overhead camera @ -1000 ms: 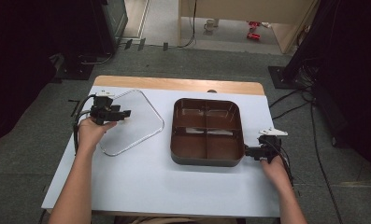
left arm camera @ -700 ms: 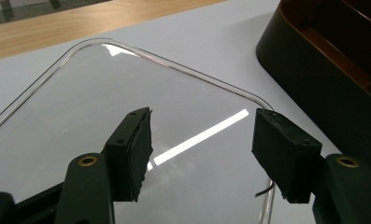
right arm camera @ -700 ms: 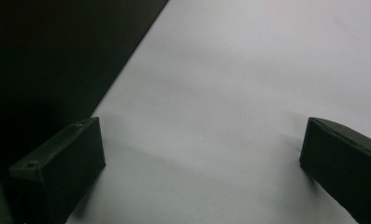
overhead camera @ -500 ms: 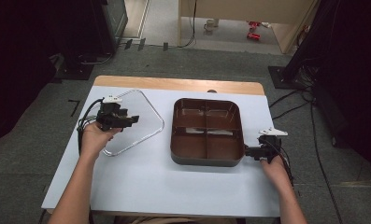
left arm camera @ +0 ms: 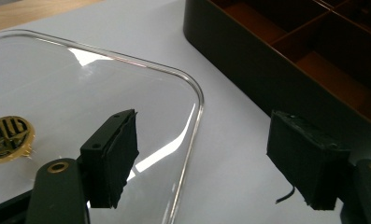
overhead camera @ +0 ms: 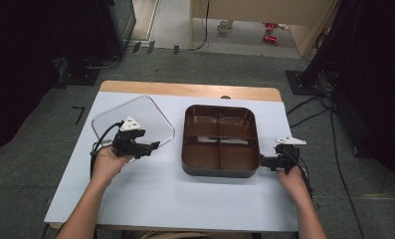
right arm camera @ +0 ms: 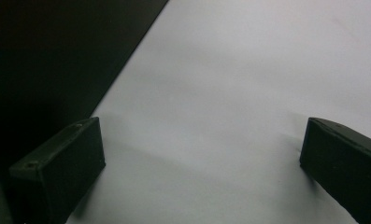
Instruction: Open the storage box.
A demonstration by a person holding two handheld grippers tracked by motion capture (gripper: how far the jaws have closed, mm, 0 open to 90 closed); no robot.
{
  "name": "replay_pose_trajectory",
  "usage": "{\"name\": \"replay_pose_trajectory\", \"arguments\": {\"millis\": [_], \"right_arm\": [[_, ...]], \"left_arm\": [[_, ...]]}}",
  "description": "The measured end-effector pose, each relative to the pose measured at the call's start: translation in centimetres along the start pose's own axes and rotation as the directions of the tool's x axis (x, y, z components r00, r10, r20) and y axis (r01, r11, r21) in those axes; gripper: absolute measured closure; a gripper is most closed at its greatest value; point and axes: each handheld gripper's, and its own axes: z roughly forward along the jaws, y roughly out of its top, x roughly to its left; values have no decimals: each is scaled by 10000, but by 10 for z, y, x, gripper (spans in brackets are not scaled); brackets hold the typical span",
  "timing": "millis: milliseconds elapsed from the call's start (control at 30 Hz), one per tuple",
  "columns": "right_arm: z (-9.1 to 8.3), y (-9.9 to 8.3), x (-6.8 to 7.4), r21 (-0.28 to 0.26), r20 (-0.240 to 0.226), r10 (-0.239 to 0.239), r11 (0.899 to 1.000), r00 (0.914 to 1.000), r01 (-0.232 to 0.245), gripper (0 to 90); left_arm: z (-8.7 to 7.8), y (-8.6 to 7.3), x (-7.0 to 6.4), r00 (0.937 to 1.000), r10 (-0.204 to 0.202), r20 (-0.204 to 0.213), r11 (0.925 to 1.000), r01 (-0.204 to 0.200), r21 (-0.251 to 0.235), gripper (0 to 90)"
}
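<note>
overhead, left hand-held gripper (overhead camera: 152, 146) spread over clear lid (overhead camera: 135, 117), beside brown tray (overhead camera: 220, 172)

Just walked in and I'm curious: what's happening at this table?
A person holds a gripper in each hand. The left gripper hangs open over the near corner of a clear lid lying flat on the white table. The right gripper waits open beside a brown four-compartment tray, which looks empty.

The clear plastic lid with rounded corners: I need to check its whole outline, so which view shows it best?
The high view: the clear plastic lid with rounded corners lies whole and flat left of the brown four-compartment tray. The left gripper view gives one near corner and a gold sticker.
</note>
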Motion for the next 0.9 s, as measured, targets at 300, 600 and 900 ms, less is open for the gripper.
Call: {"name": "replay_pose_trajectory", "arguments": {"millis": [300, 600, 900], "right_arm": [[0, 0, 0, 1, 6, 9, 10000, 10000, -9, 0], [0, 0, 0, 1, 7, 9, 10000, 10000, -9, 0], [0, 0, 0, 2, 7, 6, 10000, 10000, -6, 0]], "left_arm": [[5, -20, -26, 9966, 564, 602, 9981, -578, 223, 240], [15, -45, -46, 9876, 1075, 1147, 9894, -1176, 847, 239], [28, -53, -53, 9765, 1714, 1308, 9711, -1898, 1445, 194]]}}
